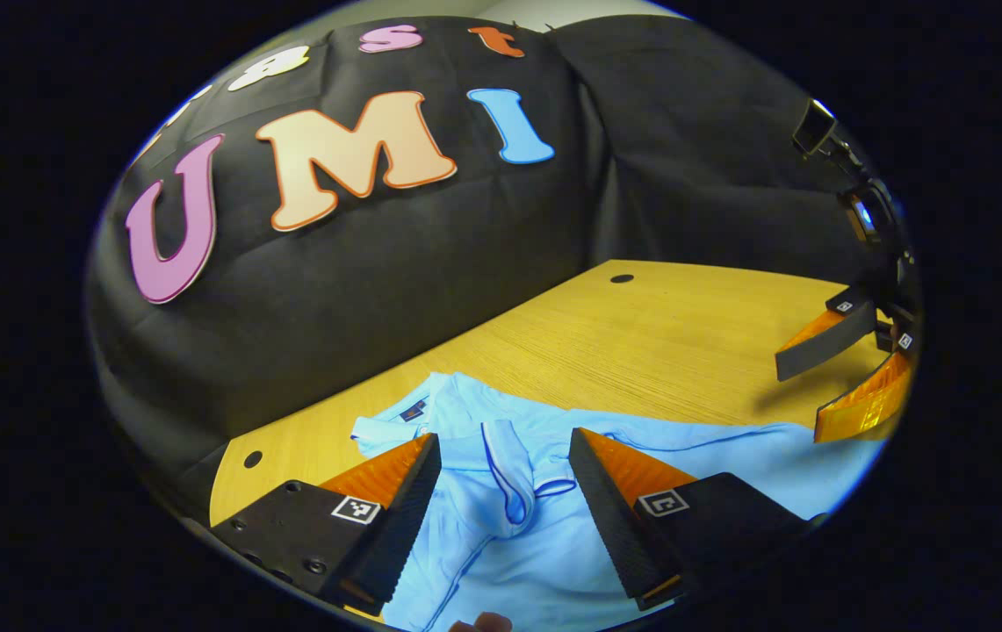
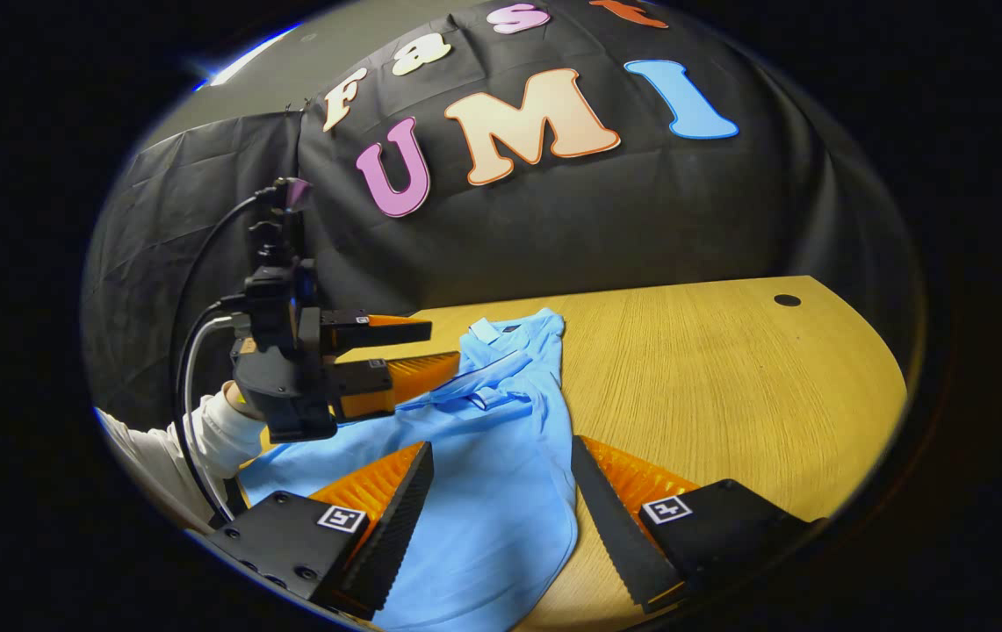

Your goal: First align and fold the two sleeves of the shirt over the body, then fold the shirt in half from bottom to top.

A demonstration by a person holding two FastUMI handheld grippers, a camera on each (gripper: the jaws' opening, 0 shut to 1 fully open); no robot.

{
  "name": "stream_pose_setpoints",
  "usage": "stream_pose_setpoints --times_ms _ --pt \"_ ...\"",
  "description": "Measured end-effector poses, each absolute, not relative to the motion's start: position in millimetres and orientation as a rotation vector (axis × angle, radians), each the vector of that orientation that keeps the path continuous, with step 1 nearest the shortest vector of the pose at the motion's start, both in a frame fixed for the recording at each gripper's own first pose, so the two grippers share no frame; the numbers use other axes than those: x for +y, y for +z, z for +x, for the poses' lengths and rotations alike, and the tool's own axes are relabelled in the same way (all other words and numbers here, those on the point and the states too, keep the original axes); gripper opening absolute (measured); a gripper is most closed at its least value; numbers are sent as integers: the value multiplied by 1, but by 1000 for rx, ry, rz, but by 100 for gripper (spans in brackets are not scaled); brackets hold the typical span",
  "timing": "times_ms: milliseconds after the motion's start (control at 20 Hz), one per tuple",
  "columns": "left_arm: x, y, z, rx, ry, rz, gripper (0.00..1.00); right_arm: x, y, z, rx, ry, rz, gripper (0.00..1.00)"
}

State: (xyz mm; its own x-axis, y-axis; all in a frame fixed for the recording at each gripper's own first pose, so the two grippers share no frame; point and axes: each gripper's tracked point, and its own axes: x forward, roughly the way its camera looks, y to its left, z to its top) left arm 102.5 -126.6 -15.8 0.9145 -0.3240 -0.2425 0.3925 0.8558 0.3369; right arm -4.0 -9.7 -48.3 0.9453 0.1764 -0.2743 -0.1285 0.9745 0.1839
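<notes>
**Sleeve folds look in, bottom-to-top fold prob next**

Light-blue polo shirt (image 2: 501,439) lies on the wood table (image 2: 729,386), collar end away from the person, hem end near. In left gripper view the shirt (image 1: 553,491) bunches at the piped placket (image 1: 505,474), w/ folded cloth layered over the body; collar (image 1: 413,412) points toward the booth wall.

Left gripper (image 1: 505,483): jaws wide open, above the placket area, nothing held. In right gripper view it sits (image 2: 395,355) just over the shirt's left side, a white sleeve (image 2: 202,439) of the person behind it.

Right gripper (image 2: 501,491): jaws wide open, hovering over the shirt's right edge near the hem, nothing held. It also shows in left gripper view (image 1: 843,377), above bare table just beside the cloth.

Judgement: shirt looks narrowed, so sleeve step seems mostly done, tho can't tell if both sleeves lie square. Next move prob needs both grippers down at the hem corners, pinch each, lift evenly, carry toward collar. Risk: grabbing only the top layer, or dragging the bunched middle.
</notes>
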Motion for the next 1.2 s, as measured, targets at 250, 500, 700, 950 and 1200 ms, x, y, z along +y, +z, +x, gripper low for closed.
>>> stream_pose_setpoints --times_ms 250,500,700,950,1200 --pt "-86 -26 58 204 -299 335 90 7 -66 -22 334 178 142 98" --pt "-54 -49 0 270 -227 249 93 12 -85 -48 360 157 21 98" --pt "-29 -72 -46 331 -166 186 94 15 -94 -75 382 152 -2 98" --pt "-8 -101 -104 395 -101 117 94 12 -105 -111 403 126 -18 98" --pt "12 -124 -145 440 -42 80 94 19 -109 -130 396 131 -38 98"
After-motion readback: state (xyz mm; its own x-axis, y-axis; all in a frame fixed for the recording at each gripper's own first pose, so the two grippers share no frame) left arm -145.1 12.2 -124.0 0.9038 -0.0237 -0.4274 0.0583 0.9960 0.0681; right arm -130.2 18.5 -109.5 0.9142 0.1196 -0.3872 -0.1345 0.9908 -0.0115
